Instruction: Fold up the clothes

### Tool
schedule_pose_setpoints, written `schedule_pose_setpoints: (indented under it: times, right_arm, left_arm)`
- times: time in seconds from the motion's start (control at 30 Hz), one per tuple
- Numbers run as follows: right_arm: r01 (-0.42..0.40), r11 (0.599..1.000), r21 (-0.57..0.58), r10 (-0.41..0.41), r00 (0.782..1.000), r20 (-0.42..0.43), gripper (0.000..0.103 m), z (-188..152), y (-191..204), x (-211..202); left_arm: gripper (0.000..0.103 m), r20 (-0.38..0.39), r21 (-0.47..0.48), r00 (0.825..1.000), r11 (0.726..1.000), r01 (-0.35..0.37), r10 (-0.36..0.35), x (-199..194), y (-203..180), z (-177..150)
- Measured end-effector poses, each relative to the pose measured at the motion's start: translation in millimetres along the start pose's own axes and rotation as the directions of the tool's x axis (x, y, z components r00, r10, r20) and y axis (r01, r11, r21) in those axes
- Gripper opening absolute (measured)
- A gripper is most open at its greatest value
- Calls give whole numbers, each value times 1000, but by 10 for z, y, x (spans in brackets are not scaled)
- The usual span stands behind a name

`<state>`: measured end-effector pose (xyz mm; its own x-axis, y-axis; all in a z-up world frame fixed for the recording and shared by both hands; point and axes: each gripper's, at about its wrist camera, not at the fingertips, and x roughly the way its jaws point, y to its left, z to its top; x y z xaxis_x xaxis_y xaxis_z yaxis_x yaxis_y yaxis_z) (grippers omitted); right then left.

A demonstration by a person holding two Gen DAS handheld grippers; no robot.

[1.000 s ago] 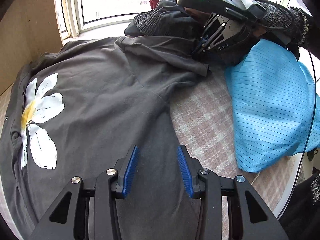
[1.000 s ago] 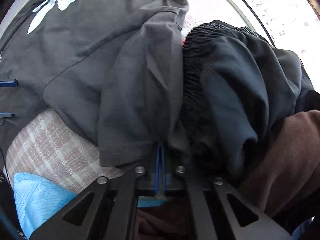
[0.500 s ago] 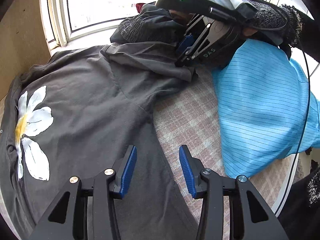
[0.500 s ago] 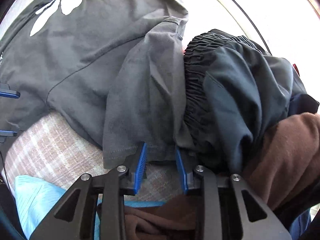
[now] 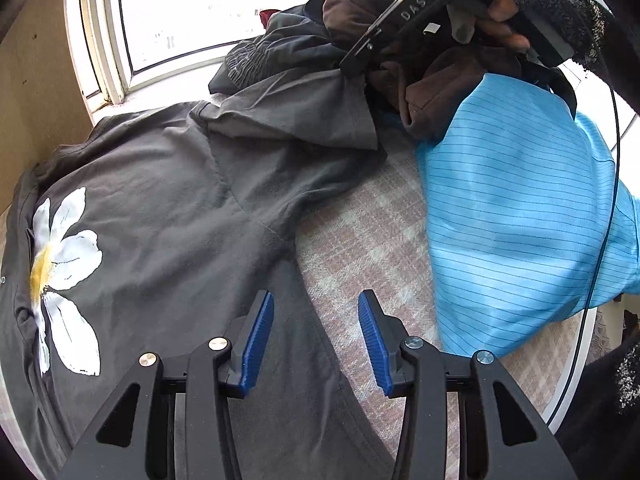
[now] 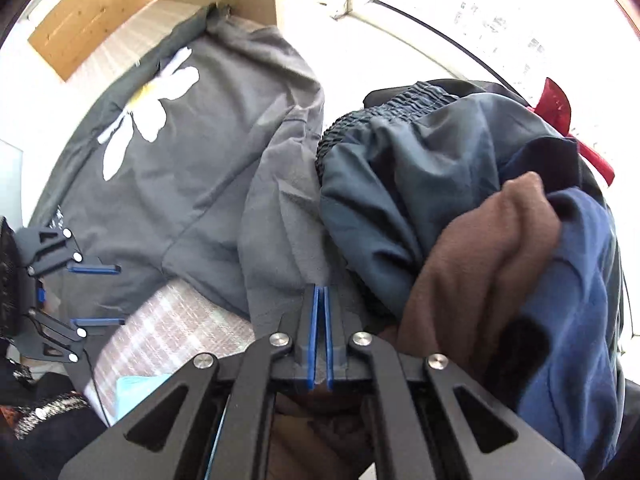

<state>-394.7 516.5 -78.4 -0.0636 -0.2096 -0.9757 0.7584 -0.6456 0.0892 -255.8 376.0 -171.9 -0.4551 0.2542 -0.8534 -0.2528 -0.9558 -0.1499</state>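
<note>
The grey shirt point(image 5: 160, 208) lies spread on a plaid surface point(image 5: 360, 240) below a window point(image 5: 192, 8); its lower part is cut off by the frame in the left wrist view, and whether the surface is a bed or a tabletop cannot be told. The right sleeve point(image 6: 280, 232) runs up against a pile of clothes point(image 6: 460, 208), so its far edge is hidden there. The right gripper point(image 6: 320, 300) has its jaws pressed together on the sleeve's hem, blue pads almost touching with cloth between them. In the left wrist view only its black body and the hand point(image 5: 500, 16) holding it show; its tips are buried in cloth. The left gripper point(image 5: 316, 336) hovers with jaws wide apart over the shirt's side edge, holding nothing; whether it touches the cloth cannot be told. A blue garment point(image 5: 520, 220) crowds the right side, leaving a bare strip of plaid between it and the shirt.
</note>
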Motion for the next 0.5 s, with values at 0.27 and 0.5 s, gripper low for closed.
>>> schedule_pose_setpoints:
  times: [0.27, 0.5]
  right_arm:
    - [-101, 982, 161, 75, 985, 156, 1, 186, -322, -440]
    - [-32, 997, 66, 25, 994, 106, 6, 223, -278, -117]
  left_arm:
    - [42, 38, 1, 999, 1000, 2, -2, 48, 3, 169]
    - [46, 90, 75, 996, 997, -21, 14, 114, -75, 272]
